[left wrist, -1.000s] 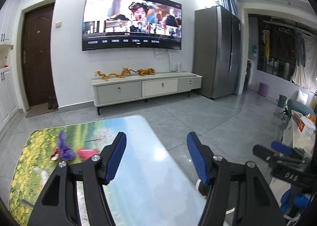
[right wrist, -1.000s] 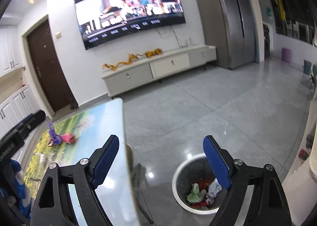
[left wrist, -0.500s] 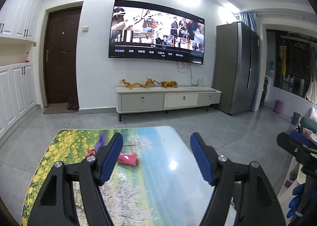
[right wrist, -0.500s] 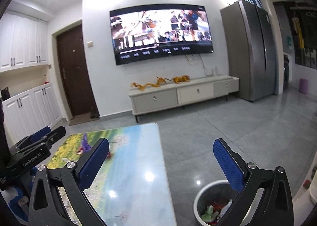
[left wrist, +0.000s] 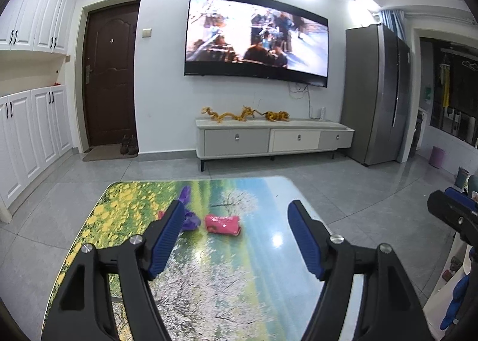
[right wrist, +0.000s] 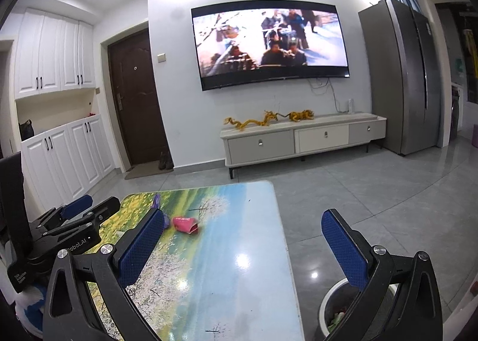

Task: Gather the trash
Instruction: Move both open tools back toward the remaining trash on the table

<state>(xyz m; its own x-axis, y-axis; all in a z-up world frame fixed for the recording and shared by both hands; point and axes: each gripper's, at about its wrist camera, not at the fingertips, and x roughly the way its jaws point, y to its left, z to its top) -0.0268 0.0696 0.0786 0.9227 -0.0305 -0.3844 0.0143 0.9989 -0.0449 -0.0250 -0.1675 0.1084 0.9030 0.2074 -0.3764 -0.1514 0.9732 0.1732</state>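
A pink wrapper (left wrist: 222, 224) lies on the landscape-print table (left wrist: 209, 281). A purple scrap (left wrist: 186, 206) lies just left of it, partly behind my left finger. My left gripper (left wrist: 236, 239) is open and empty above the table, short of the wrapper. My right gripper (right wrist: 242, 244) is open and empty over the table's right edge. The right wrist view shows the pink wrapper (right wrist: 185, 224), the purple scrap (right wrist: 156, 202) and the left gripper (right wrist: 74, 221) at the left. A trash bin (right wrist: 331, 311) with scraps stands on the floor right of the table.
A TV cabinet (left wrist: 273, 139) stands against the far wall under a wall TV (left wrist: 257, 39). A grey fridge (left wrist: 376, 93) is at the right, a brown door (left wrist: 109, 72) and white cupboards at the left. Grey tiled floor surrounds the table.
Both views have swung left and levelled toward the table. The pink wrapper and purple scrap now sit near the left gripper's centre. The bin has slid to the right wrist view's bottom right.
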